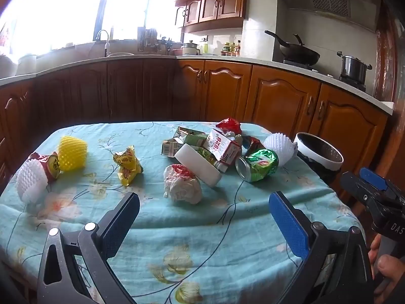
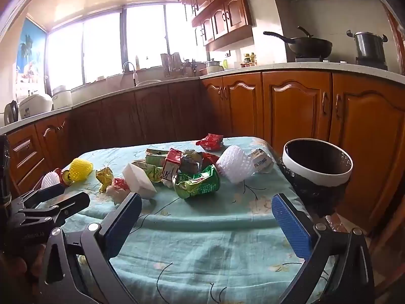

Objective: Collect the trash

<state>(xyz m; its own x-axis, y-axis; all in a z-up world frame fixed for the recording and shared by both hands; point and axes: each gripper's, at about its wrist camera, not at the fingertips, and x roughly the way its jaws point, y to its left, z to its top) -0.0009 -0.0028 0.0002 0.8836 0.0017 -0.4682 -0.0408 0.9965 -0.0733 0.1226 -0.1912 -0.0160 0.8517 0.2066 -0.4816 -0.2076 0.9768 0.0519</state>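
Note:
Trash lies scattered on a table with a teal flowered cloth (image 1: 177,228). A crushed green can (image 1: 258,164) (image 2: 198,182), a white sponge block (image 1: 200,167) (image 2: 140,179), flattened drink cartons (image 1: 222,147) and a crumpled white and red wrapper (image 1: 182,183) form the middle heap. A yellow foam net (image 1: 72,153), a yellow wrapper (image 1: 127,164) and a white foam net (image 1: 31,179) lie to the left. A white-rimmed bin (image 1: 321,154) (image 2: 317,167) stands off the table's right edge. My left gripper (image 1: 202,217) and right gripper (image 2: 206,220) hover open over the near cloth, empty.
Wooden kitchen cabinets (image 1: 278,96) and a counter with a sink, a wok (image 1: 298,50) and a steel pot (image 1: 353,68) run behind the table. A second white foam net (image 2: 236,164) lies near the bin. A person's hand (image 1: 387,266) holds the right gripper at the right edge.

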